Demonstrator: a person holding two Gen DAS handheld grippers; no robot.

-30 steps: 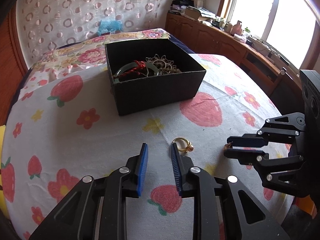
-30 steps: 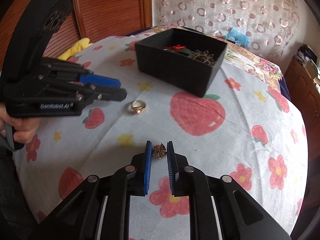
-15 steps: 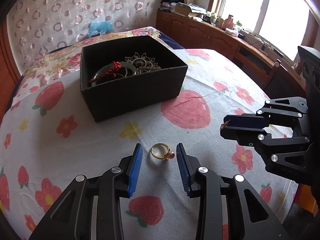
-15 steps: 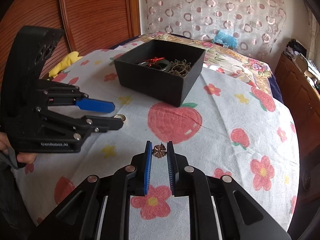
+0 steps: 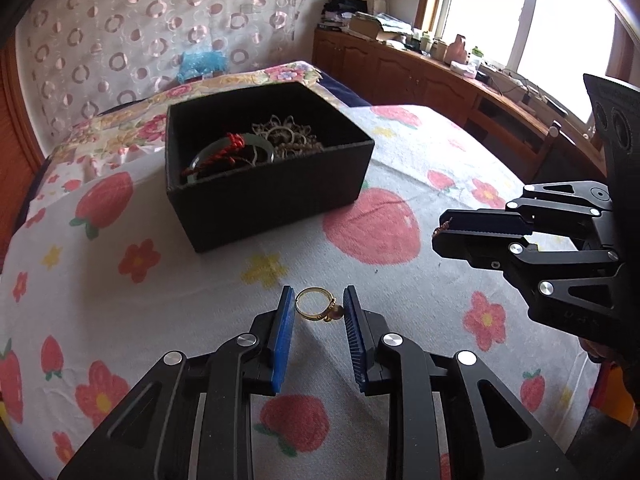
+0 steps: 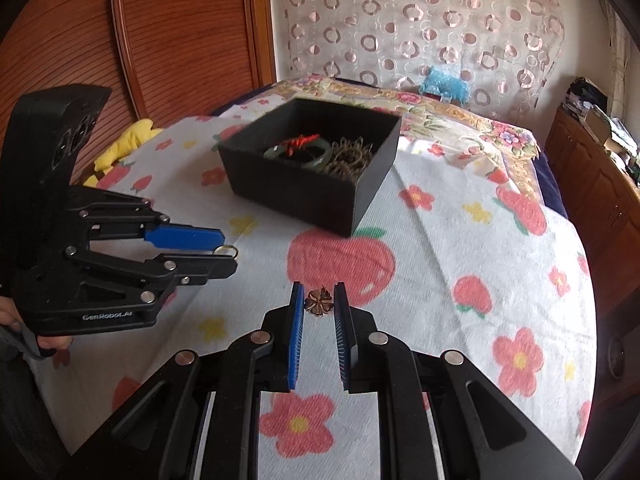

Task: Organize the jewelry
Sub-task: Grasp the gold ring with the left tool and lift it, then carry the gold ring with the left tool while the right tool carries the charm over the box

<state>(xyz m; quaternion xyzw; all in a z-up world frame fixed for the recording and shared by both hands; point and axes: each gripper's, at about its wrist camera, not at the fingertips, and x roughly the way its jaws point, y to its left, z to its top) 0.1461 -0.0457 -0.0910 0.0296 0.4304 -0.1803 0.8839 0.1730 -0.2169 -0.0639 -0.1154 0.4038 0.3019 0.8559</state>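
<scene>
A black open box (image 5: pixel 280 196) stands on the fruit-print cloth and holds a green bangle with red cord (image 5: pixel 224 152) and filigree pieces (image 5: pixel 286 136); it also shows in the right wrist view (image 6: pixel 296 196). A gold ring (image 5: pixel 318 304) lies on the cloth between the fingertips of my open left gripper (image 5: pixel 317 300), untouched by the pads. My right gripper (image 6: pixel 319 300) is shut on a small bronze flower charm (image 6: pixel 319 304), held above the cloth. In the left wrist view the right gripper (image 5: pixel 440 234) is at the right with the charm's tip showing.
The table's cloth (image 5: pixel 380 228) drops off at the right and front edges. A wooden cabinet with clutter (image 5: pixel 440 72) runs under the window. A wooden panel (image 6: pixel 172 40) and a yellow cloth (image 6: pixel 124 140) are at the left.
The left gripper has moved forward so the ring now lies between its fingertips, and its jaws have narrowed. The right gripper has lifted the charm and moved toward the box.
</scene>
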